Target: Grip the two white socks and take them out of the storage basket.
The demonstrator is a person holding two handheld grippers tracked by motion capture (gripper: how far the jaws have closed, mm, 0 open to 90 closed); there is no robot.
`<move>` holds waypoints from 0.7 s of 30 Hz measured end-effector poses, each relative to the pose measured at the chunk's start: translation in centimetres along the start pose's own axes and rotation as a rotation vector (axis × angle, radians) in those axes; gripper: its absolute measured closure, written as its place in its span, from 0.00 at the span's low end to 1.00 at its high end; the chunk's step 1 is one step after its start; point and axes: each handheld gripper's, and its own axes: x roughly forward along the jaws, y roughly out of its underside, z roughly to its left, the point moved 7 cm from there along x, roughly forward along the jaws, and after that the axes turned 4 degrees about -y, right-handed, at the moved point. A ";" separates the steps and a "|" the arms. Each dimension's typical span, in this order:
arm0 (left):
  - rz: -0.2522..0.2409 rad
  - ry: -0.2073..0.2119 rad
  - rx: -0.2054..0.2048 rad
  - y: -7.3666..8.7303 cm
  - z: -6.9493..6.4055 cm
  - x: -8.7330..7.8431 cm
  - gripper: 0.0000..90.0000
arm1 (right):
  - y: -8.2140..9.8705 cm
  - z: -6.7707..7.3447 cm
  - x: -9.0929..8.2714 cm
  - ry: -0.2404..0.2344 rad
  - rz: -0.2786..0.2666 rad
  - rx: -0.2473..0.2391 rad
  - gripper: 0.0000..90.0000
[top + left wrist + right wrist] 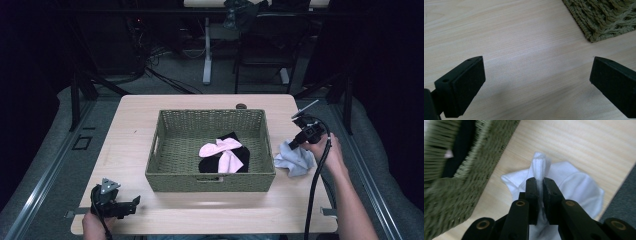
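Inside woven basket, pink cloth on black cloth; right hand-held gripper clamped on white cloth.

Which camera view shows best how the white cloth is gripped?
The right gripper view: the right gripper has its jaws shut on a pinched fold of the white cloth, seen close up. The high view shows the cloth small, beside the basket, with the grip unclear. The left gripper view looks at bare table.

The left gripper rests at the lower left of the high view, jaws wide apart. At right, the right gripper angles down-left, jaws pinched together on white cloth.
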 end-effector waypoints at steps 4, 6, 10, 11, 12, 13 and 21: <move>-0.001 0.000 0.000 0.0 0.0 0.0 0.00 | 0.6 -0.3 1.9 -0.015 0.002 0.018 0.78; 0.000 -0.001 0.000 0.0 0.0 0.0 0.00 | 0.9 -0.4 1.9 -0.009 0.003 0.010 0.64; -0.002 0.001 0.000 0.0 0.0 0.0 0.00 | 1.3 0.2 0.4 0.001 -0.072 0.004 0.35; -0.002 0.002 0.000 0.0 0.0 0.0 0.00 | 1.4 0.5 -0.2 -0.004 -0.099 -0.006 0.30; -0.003 0.001 0.000 0.0 0.0 0.0 0.00 | 1.6 0.9 -0.7 0.001 -0.121 -0.011 0.24; -0.002 0.000 0.001 0.0 0.0 0.0 0.00 | 1.9 1.2 -1.3 0.004 -0.122 -0.019 0.19; -0.004 0.002 0.002 -0.1 -0.1 0.0 0.00 | 4.8 3.1 -2.5 0.024 -0.147 -0.024 0.06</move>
